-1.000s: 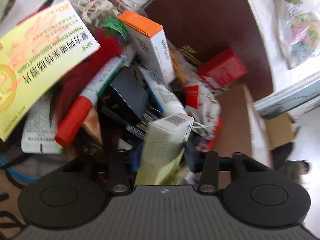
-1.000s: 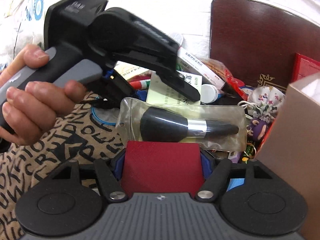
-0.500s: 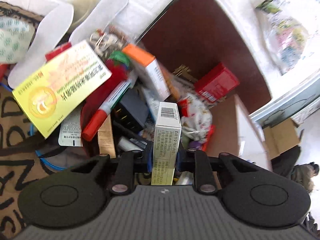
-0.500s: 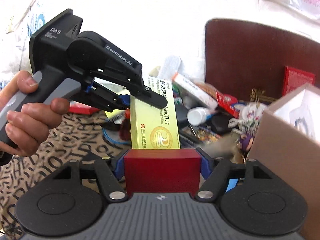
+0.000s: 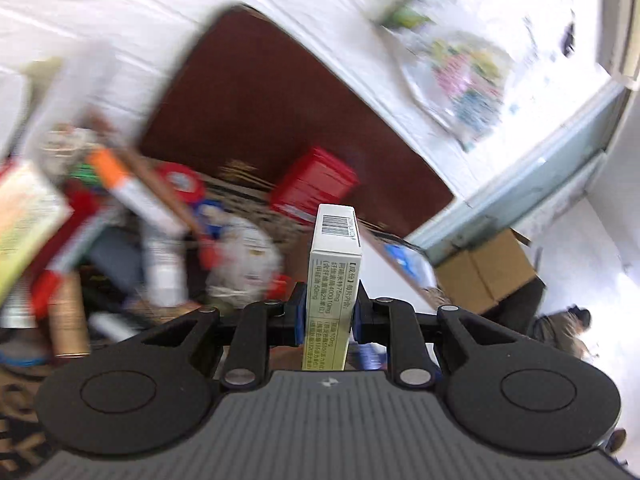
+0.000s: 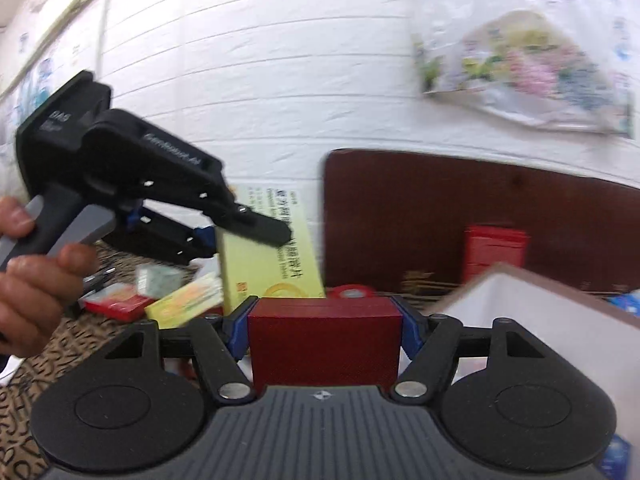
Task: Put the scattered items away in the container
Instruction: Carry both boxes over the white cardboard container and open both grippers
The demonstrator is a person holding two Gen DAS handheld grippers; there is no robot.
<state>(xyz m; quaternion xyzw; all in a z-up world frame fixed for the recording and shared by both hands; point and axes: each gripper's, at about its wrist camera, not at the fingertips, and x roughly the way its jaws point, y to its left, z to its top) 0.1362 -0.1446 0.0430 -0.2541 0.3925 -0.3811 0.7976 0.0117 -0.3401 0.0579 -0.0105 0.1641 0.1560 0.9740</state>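
Note:
My left gripper (image 5: 326, 312) is shut on a slim white and pale green medicine box (image 5: 334, 264) with a barcode on its end, held up above the pile. My right gripper (image 6: 322, 330) is shut on a dark red box (image 6: 322, 346). In the right wrist view the left gripper (image 6: 240, 236) grips the yellow-green box (image 6: 276, 256) seen from its broad face. The brown container (image 6: 532, 312) with a white inside stands at the right. In the left wrist view its rim (image 5: 384, 256) lies just beyond the held box.
A blurred heap of boxes, markers and pouches (image 5: 132, 232) lies at the left. A dark brown board (image 5: 256, 92) leans on the white brick wall, with a red box (image 5: 314, 184) against it. Small boxes (image 6: 180, 304) lie on the patterned cloth. A cardboard carton (image 5: 488, 268) sits on the floor.
Both grippers have risen from the pile with their boxes. The left one has swung right toward the container; the heap has slid left and blurred.

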